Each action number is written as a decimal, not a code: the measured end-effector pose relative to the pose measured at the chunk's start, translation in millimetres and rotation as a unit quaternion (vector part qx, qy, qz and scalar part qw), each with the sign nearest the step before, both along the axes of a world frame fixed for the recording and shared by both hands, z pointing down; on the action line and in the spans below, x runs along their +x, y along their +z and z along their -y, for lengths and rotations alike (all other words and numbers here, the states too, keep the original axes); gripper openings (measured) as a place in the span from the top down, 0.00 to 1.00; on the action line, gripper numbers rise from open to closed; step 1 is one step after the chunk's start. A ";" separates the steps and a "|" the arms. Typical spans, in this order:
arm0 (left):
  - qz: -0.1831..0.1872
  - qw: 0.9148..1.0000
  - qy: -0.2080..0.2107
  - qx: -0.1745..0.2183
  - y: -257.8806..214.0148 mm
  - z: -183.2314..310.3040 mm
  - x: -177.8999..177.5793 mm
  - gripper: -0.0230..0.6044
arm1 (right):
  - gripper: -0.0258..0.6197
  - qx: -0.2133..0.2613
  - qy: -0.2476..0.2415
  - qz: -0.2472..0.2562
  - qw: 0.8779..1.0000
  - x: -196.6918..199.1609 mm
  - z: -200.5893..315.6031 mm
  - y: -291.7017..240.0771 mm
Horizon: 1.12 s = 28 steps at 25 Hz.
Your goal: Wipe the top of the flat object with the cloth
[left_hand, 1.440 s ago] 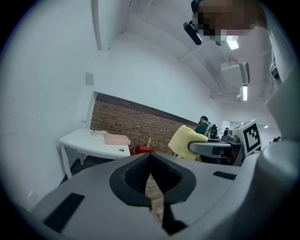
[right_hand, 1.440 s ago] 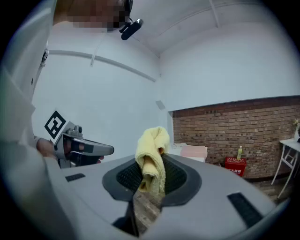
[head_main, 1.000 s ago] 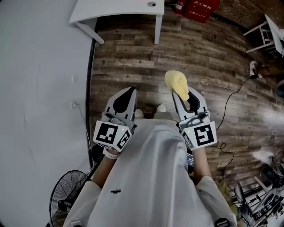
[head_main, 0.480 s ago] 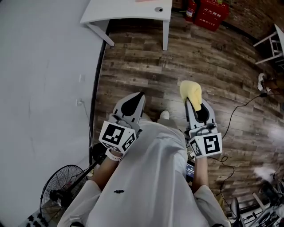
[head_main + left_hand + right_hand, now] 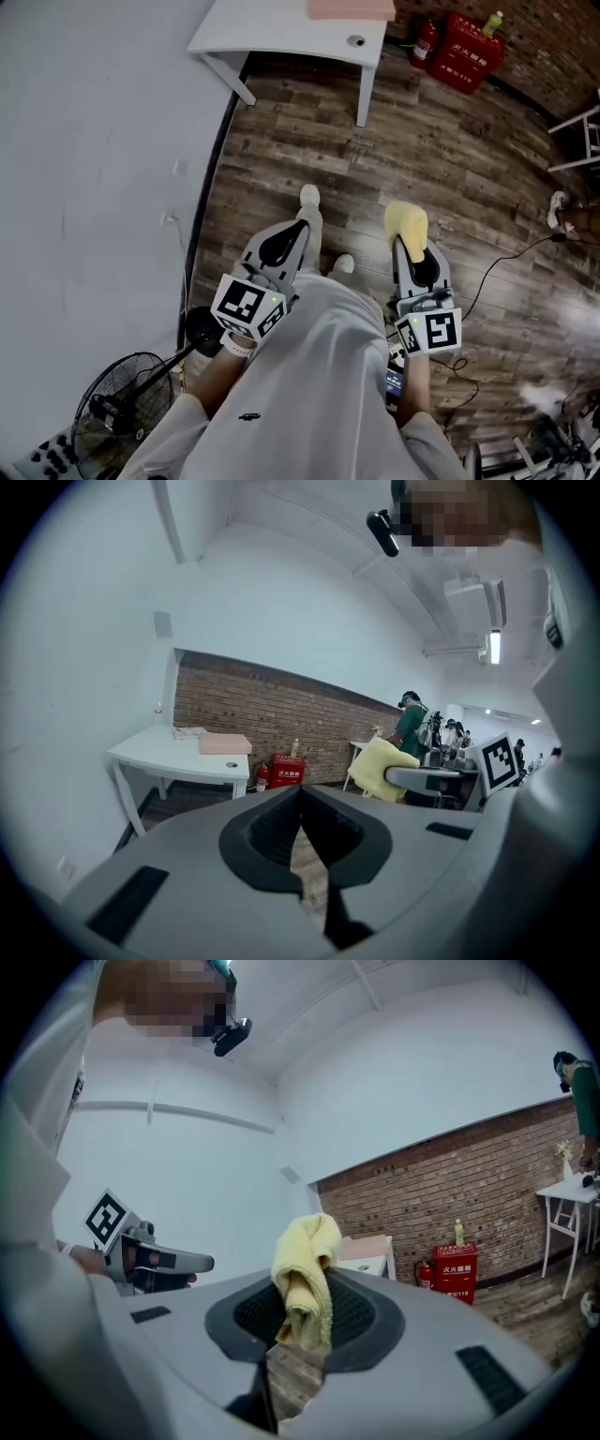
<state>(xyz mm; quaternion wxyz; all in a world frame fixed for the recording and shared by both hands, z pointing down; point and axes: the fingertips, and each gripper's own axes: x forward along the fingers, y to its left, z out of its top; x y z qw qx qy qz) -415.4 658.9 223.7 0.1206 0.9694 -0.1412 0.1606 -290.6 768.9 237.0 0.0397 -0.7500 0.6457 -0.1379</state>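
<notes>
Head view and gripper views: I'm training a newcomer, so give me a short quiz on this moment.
1. True or false: the cloth is in the left gripper.
2. The pink pad lies on: A the floor; B the table; C the fan.
3. Fill in: the left gripper's jaws are ____.
Key: 1 false; 2 B; 3 shut.

I'm looking down on a wooden floor [image 5: 450, 150] running under 1 white table [image 5: 281, 37] that is standing against the pale wall [image 5: 84, 141]. A red crate [image 5: 473, 52] is sitting by the brick wall [image 5: 525, 28], with 1 yellow-green bottle [image 5: 491, 22] showing at its top (a fire extinguisher [image 5: 424, 42] is standing just beside). A black floor fan [image 5: 117, 408] is sitting lower left, and a dark cable [image 5: 497, 267] is trailing across the boards.
</notes>
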 end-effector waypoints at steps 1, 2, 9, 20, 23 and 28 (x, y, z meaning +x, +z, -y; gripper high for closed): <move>-0.003 1.000 -0.002 -0.004 1.4 6.8 3.6 0.94 | 0.82 0.004 0.001 0.010 1.000 4.1 7.3 -1.3; -0.006 1.000 -0.004 -0.009 3.0 14.4 7.8 0.94 | 0.82 0.010 0.002 0.022 1.000 8.6 15.4 -3.1; -0.030 0.999 0.006 -0.036 12.3 88.3 57.4 0.94 | 0.82 -0.013 0.005 0.009 1.000 46.1 90.8 -7.2; -0.064 0.996 0.020 -0.054 -13.4 252.3 123.0 0.94 | 0.82 -0.042 0.033 -0.004 0.999 111.6 243.2 -32.5; -0.080 0.995 0.023 -0.047 -22.8 303.0 138.1 0.94 | 0.82 -0.043 0.048 -0.012 0.998 133.9 283.6 -37.7; -0.088 0.995 0.025 -0.039 -27.2 368.2 152.8 0.94 | 0.82 -0.040 0.073 -0.019 0.996 157.2 330.8 -44.8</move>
